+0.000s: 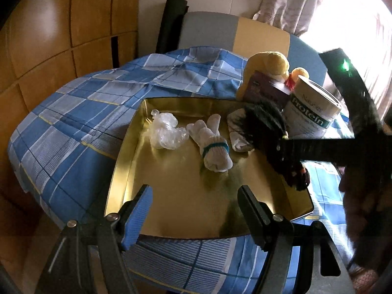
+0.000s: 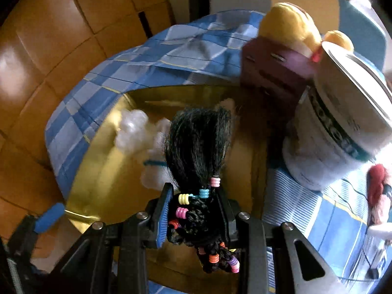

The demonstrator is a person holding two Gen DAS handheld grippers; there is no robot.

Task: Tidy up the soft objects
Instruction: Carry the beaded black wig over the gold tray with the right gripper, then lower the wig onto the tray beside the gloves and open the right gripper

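A gold tray [image 1: 176,210] lies on the blue checked cloth. In it are a crumpled clear plastic bag [image 1: 165,131], a white sock with a blue band [image 1: 212,143] and a second white sock [image 1: 238,132]. My right gripper [image 2: 194,205] is shut on a bundle of black braided hair with coloured beads [image 2: 196,147] and holds it above the tray's right side; it also shows in the left wrist view [image 1: 269,125]. My left gripper [image 1: 196,201] is open and empty over the tray's near edge.
A white protein tin [image 1: 311,107], a purple box [image 1: 264,88] and a yellow plush toy [image 1: 267,61] stand behind the tray's right corner. A red-haired doll [image 2: 378,196] lies at the right. A chair [image 1: 235,31] and wooden wall panels stand behind the table.
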